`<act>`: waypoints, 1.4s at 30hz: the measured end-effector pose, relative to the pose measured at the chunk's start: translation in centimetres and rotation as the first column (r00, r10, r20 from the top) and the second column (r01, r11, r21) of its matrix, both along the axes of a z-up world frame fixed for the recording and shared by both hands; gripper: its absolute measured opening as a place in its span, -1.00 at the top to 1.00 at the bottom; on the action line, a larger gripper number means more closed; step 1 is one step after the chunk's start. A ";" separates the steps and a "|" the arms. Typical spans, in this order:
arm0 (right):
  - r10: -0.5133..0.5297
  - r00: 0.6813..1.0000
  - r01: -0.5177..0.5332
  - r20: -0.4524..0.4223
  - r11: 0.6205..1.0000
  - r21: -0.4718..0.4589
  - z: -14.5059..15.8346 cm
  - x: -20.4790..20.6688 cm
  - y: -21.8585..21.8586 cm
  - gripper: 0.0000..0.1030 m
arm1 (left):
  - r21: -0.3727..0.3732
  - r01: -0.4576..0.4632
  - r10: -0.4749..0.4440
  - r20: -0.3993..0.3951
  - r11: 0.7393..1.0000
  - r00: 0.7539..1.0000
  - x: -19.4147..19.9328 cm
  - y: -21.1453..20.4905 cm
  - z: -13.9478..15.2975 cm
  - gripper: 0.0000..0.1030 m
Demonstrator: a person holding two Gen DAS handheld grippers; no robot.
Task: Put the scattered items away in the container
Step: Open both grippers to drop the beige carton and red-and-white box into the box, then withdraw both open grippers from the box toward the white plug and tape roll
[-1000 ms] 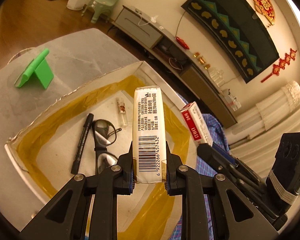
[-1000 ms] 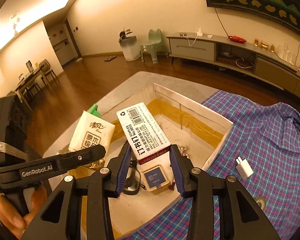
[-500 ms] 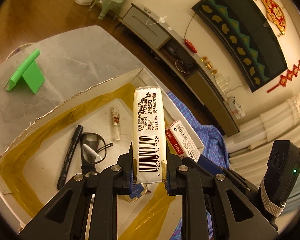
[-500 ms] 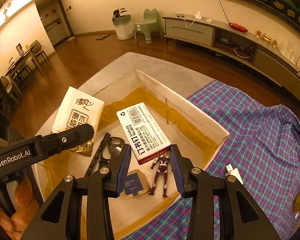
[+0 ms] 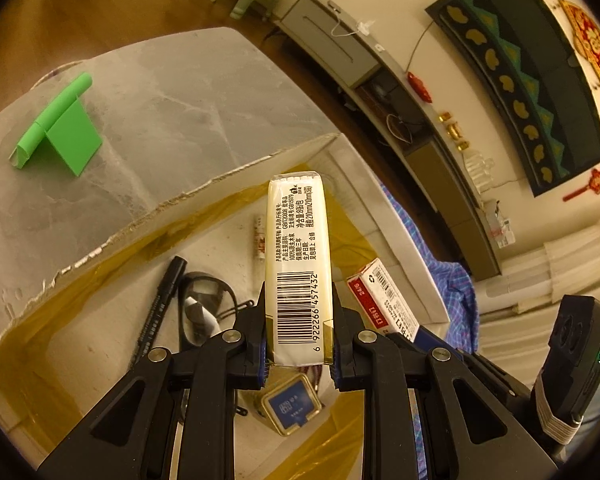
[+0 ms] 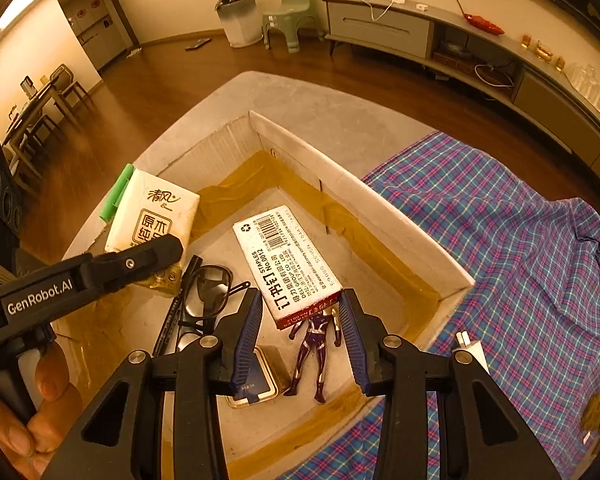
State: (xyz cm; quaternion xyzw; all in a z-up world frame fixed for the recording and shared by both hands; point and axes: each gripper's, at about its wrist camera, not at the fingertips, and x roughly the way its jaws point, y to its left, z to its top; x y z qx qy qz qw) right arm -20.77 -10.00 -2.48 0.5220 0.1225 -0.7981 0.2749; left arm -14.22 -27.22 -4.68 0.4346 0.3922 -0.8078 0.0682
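My left gripper (image 5: pixel 299 344) is shut on a cream tissue pack (image 5: pixel 298 264), held upright over the open white cardboard box (image 5: pixel 204 196). The pack also shows in the right wrist view (image 6: pixel 152 224), with the left gripper (image 6: pixel 162 248) on it. My right gripper (image 6: pixel 300 328) is open over the box (image 6: pixel 364 200). The white and red staples box (image 6: pixel 286 260) sits between and ahead of its jaws, clear of both pads. It also shows in the left wrist view (image 5: pixel 380 300).
In the box lie a black marker (image 5: pixel 160 308), glasses (image 6: pixel 206 292), a blue square tin (image 5: pixel 294 408), a purple figure (image 6: pixel 316 348) and a small vial (image 5: pixel 259 240). A green stand (image 5: pixel 56 128) is on the grey table. A white charger (image 6: pixel 470 350) lies on the plaid cloth (image 6: pixel 520 260).
Both grippers moved over the box and lower. The right gripper's jaws opened and let go of the staples box. The left gripper still holds the tissue pack.
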 end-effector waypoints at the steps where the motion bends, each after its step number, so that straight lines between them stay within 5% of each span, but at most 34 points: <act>1: 0.005 1.000 -0.005 0.002 1.000 0.008 -0.1 -0.2 -0.3 0.19 | -0.002 0.000 0.000 0.009 1.000 1.000 -0.2 -0.2 -0.2 0.55; 12: 0.032 0.999 -0.033 0.008 0.995 0.092 -1.1 -2.0 -2.5 0.19 | -0.033 0.022 -0.020 0.073 0.999 0.997 -2.0 0.0 -1.8 0.53; 17: 0.011 1.000 -0.012 0.008 0.993 0.116 -1.8 -2.6 -2.7 0.16 | -0.037 0.021 -0.017 0.107 0.999 0.994 -2.1 0.0 -2.5 0.12; 25: -0.020 1.000 0.018 0.017 0.994 0.109 -1.9 -2.4 -1.3 -0.04 | -0.038 0.013 -0.009 0.103 0.999 0.995 -1.3 -0.7 -1.9 0.08; 36: -0.069 0.996 0.068 0.048 0.997 0.034 -0.6 -1.6 1.5 -0.16 | -0.049 0.051 -0.048 0.063 0.997 0.997 -0.4 1.0 -0.1 0.07; 42: -0.075 0.997 0.077 0.026 0.993 -0.087 1.6 0.8 2.8 -0.36 | -0.055 0.077 -0.076 0.017 0.996 0.997 0.7 2.4 1.6 0.07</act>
